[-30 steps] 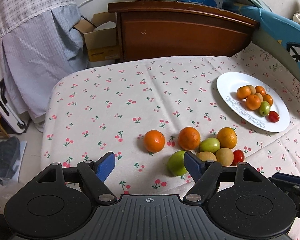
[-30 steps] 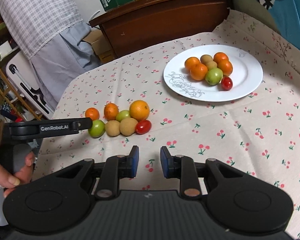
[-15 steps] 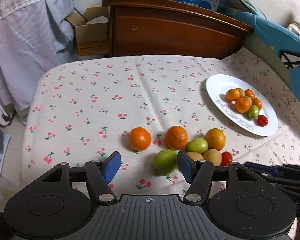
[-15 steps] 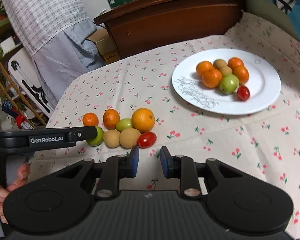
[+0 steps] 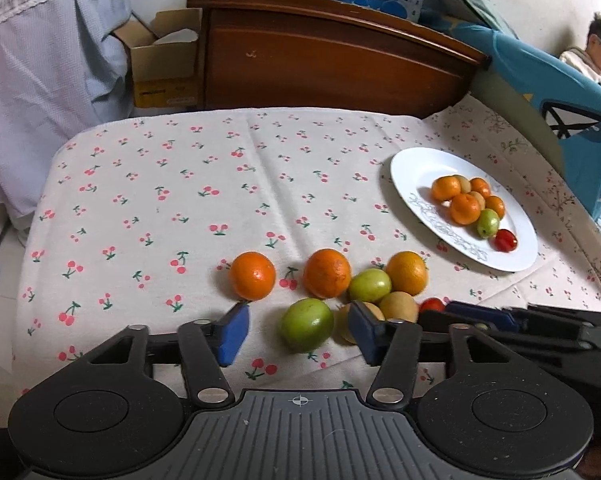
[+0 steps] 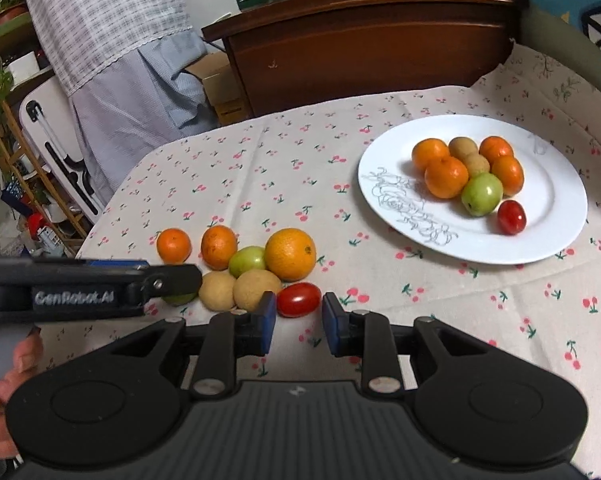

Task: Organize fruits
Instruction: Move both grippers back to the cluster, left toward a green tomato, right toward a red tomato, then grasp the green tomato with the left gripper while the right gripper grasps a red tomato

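Loose fruit lies in a cluster on the cherry-print cloth: oranges, green fruits, tan fruits and a red tomato [image 6: 298,299]. A white plate [image 6: 556,184] at the right holds several more fruits. My left gripper [image 5: 296,334] is open, its blue pads on either side of a green fruit [image 5: 307,324], not touching it. My right gripper [image 6: 299,323] is open with a narrow gap, just in front of the red tomato. The right gripper shows at the right of the left wrist view [image 5: 476,316].
A dark wooden headboard [image 5: 332,64] stands behind the table. A cardboard box [image 5: 164,68] and hanging cloth are at the back left. A blue chair [image 5: 560,96] is at the right, and a person sits beyond it. The cloth's left edge drops off.
Both grippers have moved forward toward the fruit cluster. The left pads now flank the green fruit. The right pads have come up to the red tomato.
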